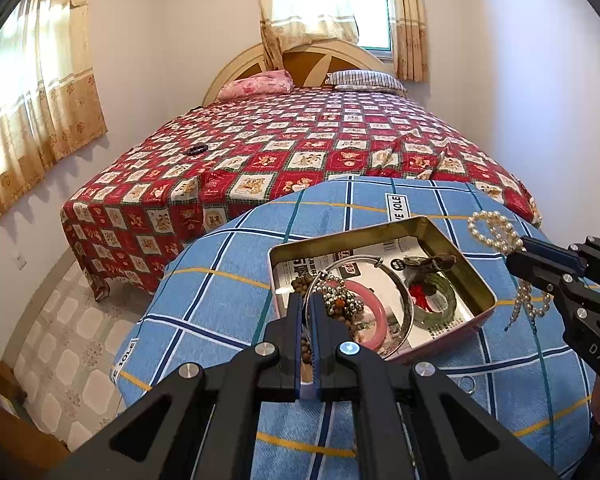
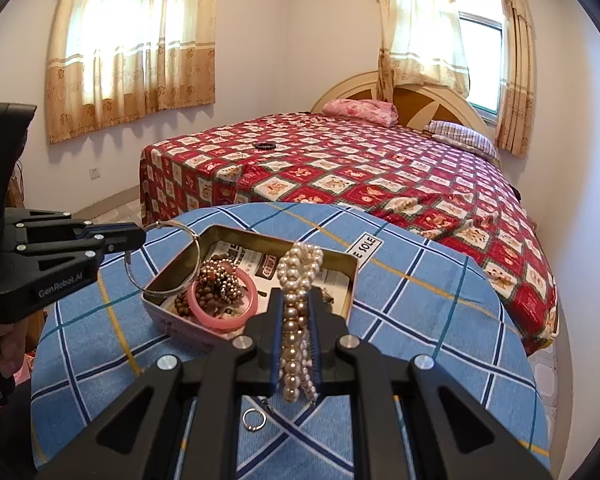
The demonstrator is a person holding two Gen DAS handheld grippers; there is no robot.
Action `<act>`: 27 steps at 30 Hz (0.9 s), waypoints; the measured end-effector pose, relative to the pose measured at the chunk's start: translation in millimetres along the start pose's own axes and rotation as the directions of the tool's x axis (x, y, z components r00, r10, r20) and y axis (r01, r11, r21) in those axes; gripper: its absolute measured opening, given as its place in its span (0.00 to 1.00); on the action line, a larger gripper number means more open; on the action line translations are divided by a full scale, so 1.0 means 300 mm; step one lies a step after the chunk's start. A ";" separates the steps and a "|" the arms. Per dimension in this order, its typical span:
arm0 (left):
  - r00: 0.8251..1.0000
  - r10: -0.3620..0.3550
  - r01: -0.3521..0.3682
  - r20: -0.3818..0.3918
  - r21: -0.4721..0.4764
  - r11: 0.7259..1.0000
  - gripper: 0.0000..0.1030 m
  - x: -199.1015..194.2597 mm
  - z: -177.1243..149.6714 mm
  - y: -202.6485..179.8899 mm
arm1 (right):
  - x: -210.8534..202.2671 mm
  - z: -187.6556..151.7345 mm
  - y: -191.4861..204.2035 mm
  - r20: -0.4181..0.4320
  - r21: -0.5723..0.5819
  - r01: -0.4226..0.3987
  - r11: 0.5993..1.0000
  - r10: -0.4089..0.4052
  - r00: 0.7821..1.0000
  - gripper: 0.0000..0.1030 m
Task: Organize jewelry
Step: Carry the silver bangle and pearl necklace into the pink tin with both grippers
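Observation:
An open metal tin (image 1: 456, 256) (image 2: 180, 312) sits on a blue checked cloth and holds a pink bangle (image 1: 374, 294) (image 2: 248, 312), a green bangle (image 1: 446, 306) and brown and metallic bead strings (image 2: 216, 280). My left gripper (image 1: 307, 298) (image 2: 142, 236) is shut on a thin silver bangle (image 1: 404, 292) (image 2: 198, 240) and holds it tilted over the tin's near-left edge. My right gripper (image 2: 296, 292) (image 1: 518, 246) is shut on a pearl necklace (image 2: 298, 272) (image 1: 494, 232), lifted to the right of the tin.
A small metal ring (image 2: 254, 419) (image 1: 469, 385) lies on the blue cloth (image 1: 220, 312) near the front. Behind stands a bed with a red patterned cover (image 1: 300, 148), a dark bracelet (image 1: 196, 149) (image 2: 265, 145) on it.

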State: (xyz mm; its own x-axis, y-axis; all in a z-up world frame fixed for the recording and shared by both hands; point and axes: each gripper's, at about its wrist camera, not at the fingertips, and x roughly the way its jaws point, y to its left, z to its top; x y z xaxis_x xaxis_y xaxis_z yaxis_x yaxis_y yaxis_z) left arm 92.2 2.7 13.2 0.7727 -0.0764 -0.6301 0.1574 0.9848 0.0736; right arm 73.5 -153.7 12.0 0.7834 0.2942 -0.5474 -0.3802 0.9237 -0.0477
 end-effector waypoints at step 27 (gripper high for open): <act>0.998 0.035 -0.031 -0.056 0.076 0.997 0.03 0.180 0.060 -0.044 | 0.189 0.033 0.006 -0.072 -0.028 0.001 1.000 -0.003 0.997 0.13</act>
State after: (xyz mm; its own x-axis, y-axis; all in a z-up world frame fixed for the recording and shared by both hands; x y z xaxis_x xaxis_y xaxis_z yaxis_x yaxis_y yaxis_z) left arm 142.8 -17.2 -7.9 0.7420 -0.0328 -0.6696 0.1796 0.9720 0.1514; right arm 122.1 -132.9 -11.0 0.7473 0.2733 -0.6057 -0.3932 0.9167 -0.0716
